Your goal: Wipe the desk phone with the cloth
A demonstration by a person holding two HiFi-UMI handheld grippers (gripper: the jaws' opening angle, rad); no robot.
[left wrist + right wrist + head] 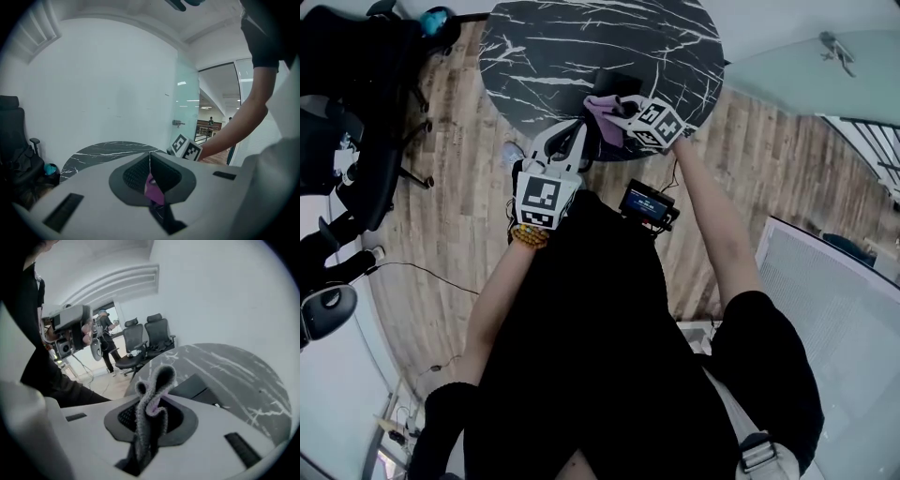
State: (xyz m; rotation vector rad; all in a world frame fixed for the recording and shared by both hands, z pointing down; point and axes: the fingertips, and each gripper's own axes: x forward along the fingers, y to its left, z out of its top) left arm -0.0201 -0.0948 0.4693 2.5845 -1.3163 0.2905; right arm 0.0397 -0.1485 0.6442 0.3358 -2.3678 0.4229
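Observation:
In the head view a round black marble table (581,42) stands ahead of me. A dark desk phone (617,82) sits near its front edge and shows as a black slanted body (197,385) in the right gripper view. My right gripper (614,111) is shut on a purple-grey cloth (600,105), and a fold of the cloth (154,394) sticks up out of the jaws right over the phone. My left gripper (577,127) hovers at the table's front edge just left of the cloth. Its jaws (150,161) meet at the tips, with a sliver of purple showing through the gap below.
Black office chairs (356,112) stand to the left of the table on the wooden floor (441,234). A glass partition (806,75) and a white panel (834,309) lie to the right. A small screen device (649,203) hangs at my waist.

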